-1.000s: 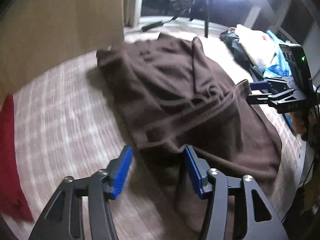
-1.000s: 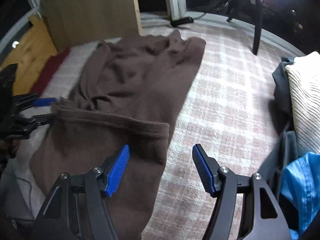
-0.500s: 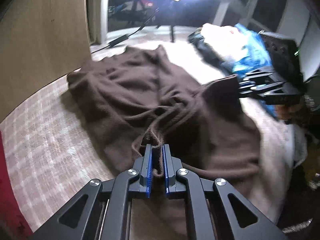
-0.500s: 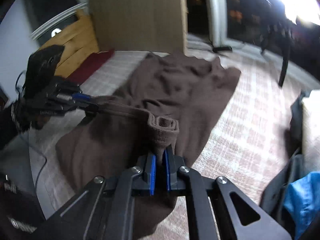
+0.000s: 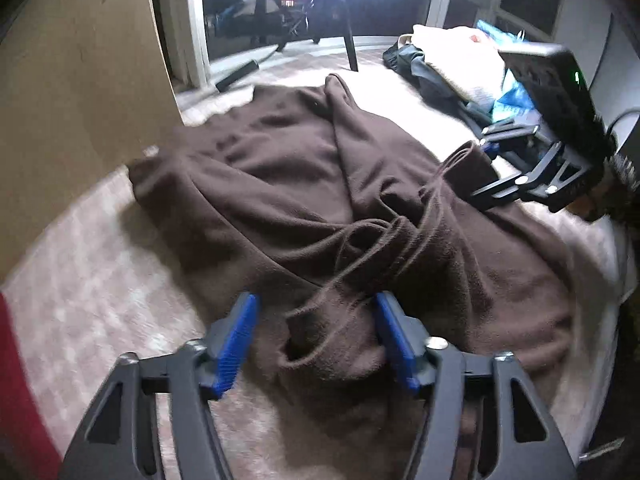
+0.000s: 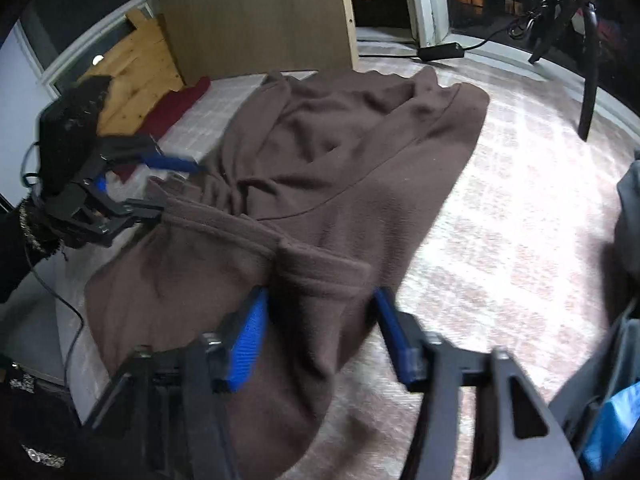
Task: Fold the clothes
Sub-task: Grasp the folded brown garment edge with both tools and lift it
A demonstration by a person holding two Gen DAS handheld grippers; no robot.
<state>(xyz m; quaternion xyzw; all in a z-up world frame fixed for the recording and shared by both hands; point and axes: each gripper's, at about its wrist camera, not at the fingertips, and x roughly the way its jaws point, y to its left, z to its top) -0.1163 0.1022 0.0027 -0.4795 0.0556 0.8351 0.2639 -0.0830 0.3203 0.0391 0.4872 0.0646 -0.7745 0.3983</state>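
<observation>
A: Item: brown garment (image 5: 304,200), fleece-like, with waistband and drawcord (image 5: 360,248). Location?

B: Spread across the checked bedcover (image 6: 500,208), waistband end nearest both cameras, far end toward the doorway. Rumpled in the middle, one ridge along the length.

A: Left gripper (image 5: 316,344)?

B: Opening. Blue pads apart, waistband corner and cord loop between them, no squeeze visible. Nothing gripped.

A: Right gripper (image 6: 320,336)?

B: Same: opening, pads clear either side of the other waistband corner (image 6: 320,268). Cloth between, not pinched.

A: Handling estimate?

B: Soft, limp, light. Probably thick enough to bunch rather than crease sharply. Not fragile, not slippery; nap likely to catch well on ribbed pads. Bound to sag between two holds unless kept taut.

A: Best hold?

B: Doubled waistband band at each corner: firmest, thickest edge. Cord best avoided, since a pinch on cord alone likely to slide through the channel.

A: Nearby stock?

B: Clothes pile (image 5: 452,64) at right, red cloth (image 6: 176,104) at left; both well apart from the garment.
</observation>
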